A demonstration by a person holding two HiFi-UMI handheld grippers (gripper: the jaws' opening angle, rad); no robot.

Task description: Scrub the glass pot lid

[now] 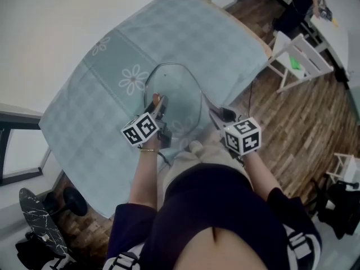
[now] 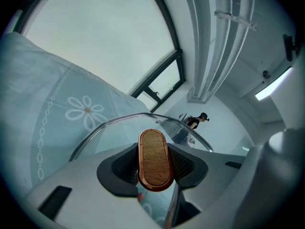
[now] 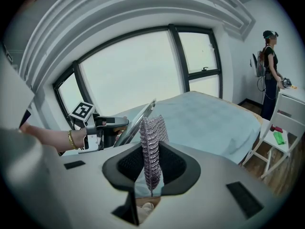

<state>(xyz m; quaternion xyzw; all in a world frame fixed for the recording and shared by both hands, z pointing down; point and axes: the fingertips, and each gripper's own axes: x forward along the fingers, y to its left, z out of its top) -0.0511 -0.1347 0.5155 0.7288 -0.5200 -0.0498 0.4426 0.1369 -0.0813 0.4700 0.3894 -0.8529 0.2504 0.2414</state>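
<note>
The glass pot lid [image 1: 175,97] stands tilted on edge above the table's pale blue flowered cloth [image 1: 101,89]. My left gripper [image 1: 159,107] is shut on the lid's wooden handle [image 2: 155,159], which fills the space between its jaws; the lid's metal rim [image 2: 119,120] arcs beyond it. My right gripper [image 1: 216,114] is shut on a silvery mesh scrub cloth [image 3: 151,142] that stands up between its jaws, just right of the lid. In the right gripper view the lid's edge [image 3: 138,118] leans close to the cloth, with the left gripper [image 3: 114,123] behind it.
The table's right edge [image 1: 247,77] drops to a wooden floor. A white rack [image 1: 298,61] stands to the right, and a black stool [image 1: 73,201] is at the lower left. A person [image 3: 269,66] stands far off by a window.
</note>
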